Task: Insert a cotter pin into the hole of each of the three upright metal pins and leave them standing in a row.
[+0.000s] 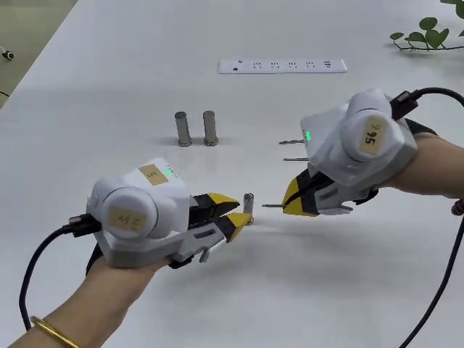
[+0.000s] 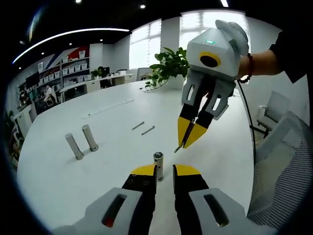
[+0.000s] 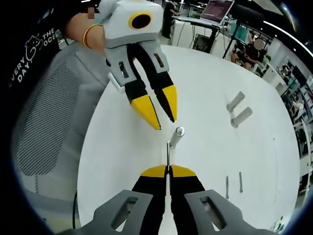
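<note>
**First cotter pin lining up, none seated so far**

The right gripper (image 1: 288, 205) is clamping a cotter pin (image 1: 272, 206) between fully closed jaws. The wire is sticking out past the yellow tips and pointing at the nearest metal pin (image 1: 249, 205), which is standing upright on the white table (image 1: 145, 65) between the two grippers. In the right gripper view the wire's free end is reaching close to the side of that pin, just under its top. The hole is too small to make out, so I cannot tell whether the wire is entering it.

The left gripper (image 1: 238, 210) is sitting just beside the same pin with its jaws parted a moderate way, gripping nothing. The pin is standing right at the yellow tips, and nothing shows them pressing on it.

Going by this, the work is looking to be at the first of three insertions. The two back pins (image 1: 183, 129) are standing side by side farther up the table, and neither seems to be carrying a wire. Two spare cotter pins (image 1: 293, 141) are lying flat near the right gripper, presumably for those two. The front pin is standing well apart from the back pair, so lining all three up in a row is also looking undone
</note>
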